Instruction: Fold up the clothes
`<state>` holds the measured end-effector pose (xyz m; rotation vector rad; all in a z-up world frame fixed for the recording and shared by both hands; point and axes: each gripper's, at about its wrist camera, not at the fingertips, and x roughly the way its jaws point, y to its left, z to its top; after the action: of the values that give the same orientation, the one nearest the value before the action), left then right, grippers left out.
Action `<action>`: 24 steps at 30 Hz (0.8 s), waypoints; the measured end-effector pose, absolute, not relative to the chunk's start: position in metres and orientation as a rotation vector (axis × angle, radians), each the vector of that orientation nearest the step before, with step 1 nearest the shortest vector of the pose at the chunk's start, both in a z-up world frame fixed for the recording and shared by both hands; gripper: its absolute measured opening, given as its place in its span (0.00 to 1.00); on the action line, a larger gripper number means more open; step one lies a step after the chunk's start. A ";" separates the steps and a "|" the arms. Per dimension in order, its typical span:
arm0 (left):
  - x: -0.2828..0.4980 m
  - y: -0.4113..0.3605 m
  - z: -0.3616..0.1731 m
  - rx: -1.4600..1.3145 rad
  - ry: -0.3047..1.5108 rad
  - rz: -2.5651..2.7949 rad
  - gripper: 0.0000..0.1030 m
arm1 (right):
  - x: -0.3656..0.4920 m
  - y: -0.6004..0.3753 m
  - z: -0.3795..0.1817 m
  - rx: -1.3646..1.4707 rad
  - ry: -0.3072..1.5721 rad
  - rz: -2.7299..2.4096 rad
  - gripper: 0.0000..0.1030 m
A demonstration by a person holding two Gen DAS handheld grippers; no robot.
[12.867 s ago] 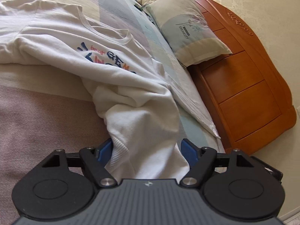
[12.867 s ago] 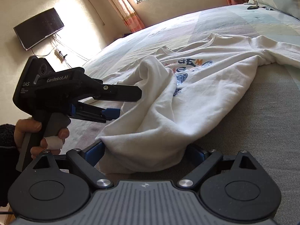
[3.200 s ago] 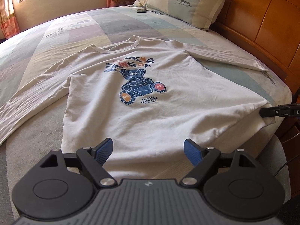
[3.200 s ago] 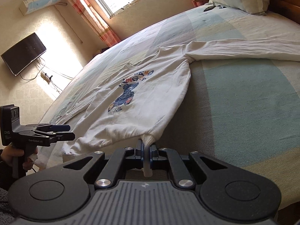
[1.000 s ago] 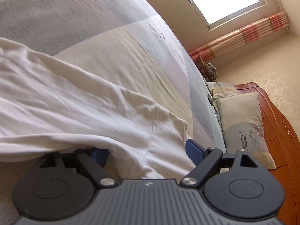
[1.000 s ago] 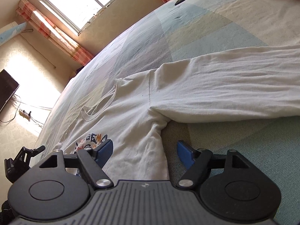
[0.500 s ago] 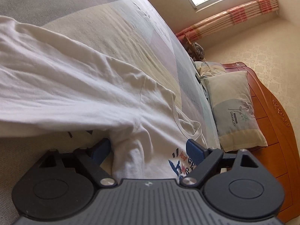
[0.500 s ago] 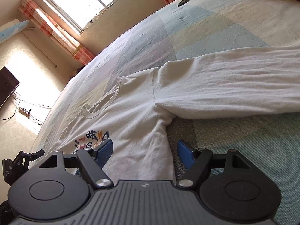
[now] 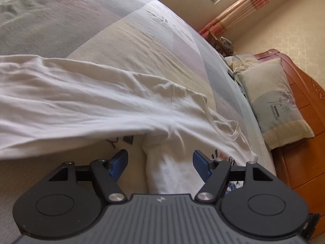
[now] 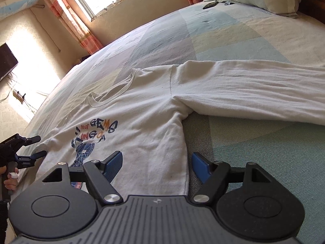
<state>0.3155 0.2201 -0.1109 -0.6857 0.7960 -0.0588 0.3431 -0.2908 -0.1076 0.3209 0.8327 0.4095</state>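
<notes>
since a second ago both wrist views have slid along the white sweatshirt: the neckline and the "gems kingo" print now show in the right view, and the collar rib has come into the left view. left gripper jaws are closing, blue pads not yet pressing; the side edge of the shirt just below the armpit sits between them, nothing grasped. right gripper is released, jaws wide, straddling the shirt's other side seam below its armpit, pads clear of the cloth

sweatshirt lies flat, print up, on the patchwork bedspread, sleeves stretched out to either side; one sleeve fills the left view, lying across the bed. in the right view the left gripper shows at the far edge, held by a hand with a bandaged finger. pillow rests against the wooden headboard; striped curtain hangs beside the window
</notes>
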 end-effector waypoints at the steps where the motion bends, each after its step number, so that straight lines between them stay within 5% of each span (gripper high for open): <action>1: 0.305 0.218 -0.110 -0.661 0.793 -0.057 0.68 | 0.337 -0.289 -0.105 0.294 0.828 0.404 0.76; 7: 0.261 0.212 -0.104 -0.516 0.764 0.006 0.66 | 0.299 -0.287 -0.095 0.213 0.802 0.391 0.73; 20: 0.304 0.131 -0.114 0.006 0.772 0.122 0.69 | 0.263 -0.282 -0.082 0.239 0.766 0.393 0.73; 24: 0.307 0.150 -0.108 -0.044 0.793 0.194 0.71 | 0.258 -0.282 -0.081 0.217 0.768 0.381 0.73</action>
<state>0.3074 0.1501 -0.1083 -0.0439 0.7925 0.1943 0.2580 -0.2816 -0.0807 0.2166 0.7676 0.3808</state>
